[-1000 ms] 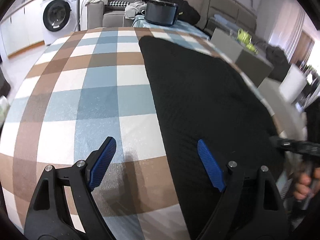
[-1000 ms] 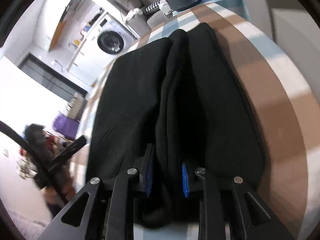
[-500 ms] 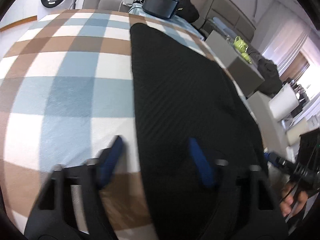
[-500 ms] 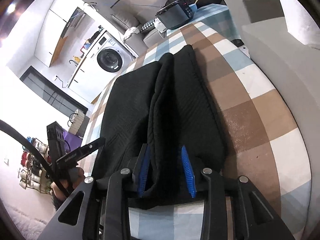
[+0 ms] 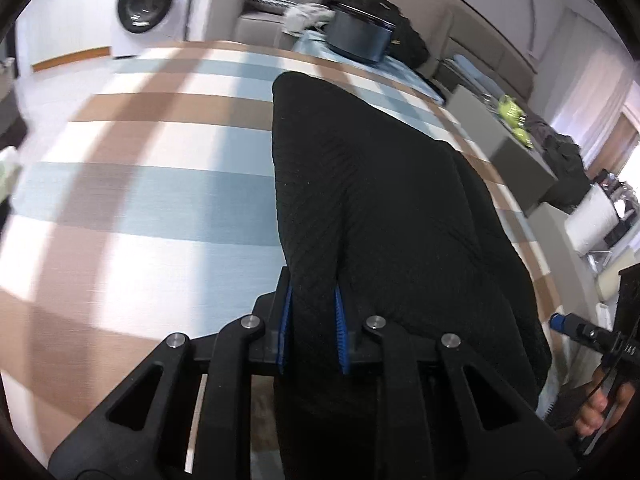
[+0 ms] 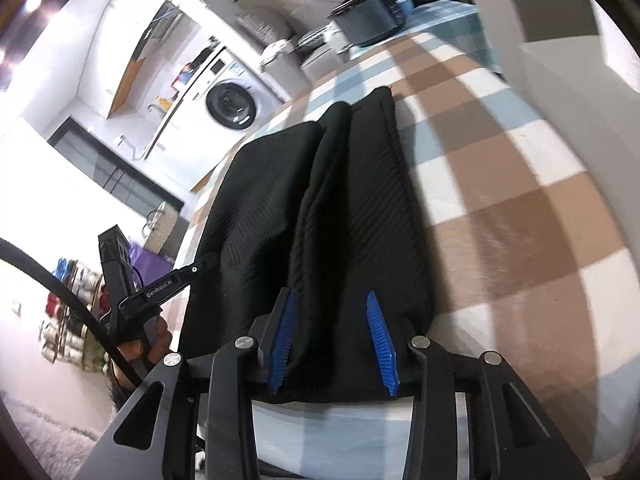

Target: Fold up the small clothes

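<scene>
On the left, the left gripper (image 5: 312,326) has just been closing, and its blue pads now pinch the near left edge of the black garment (image 5: 384,216), a ridge of cloth standing up between them. The garment lies lengthwise on the checked tablecloth (image 5: 152,184), running from the near edge of the table toward the dark pot (image 5: 358,40) at the far end. In the right wrist view the cloth already shows long lengthwise pleats gathered toward its middle, so a first fold along its length looks begun but not laid flat. Farther right, the right gripper (image 6: 332,340) has just been opening; its pads stand apart on either side of a bunched fold at the garment's near right end, and they no longer seem to press on it. My judgement is that the work is at an early-to-middle stage: one side is gripped for carrying over, while smoothing, the crosswise fold and tidy placement are all left.
</scene>
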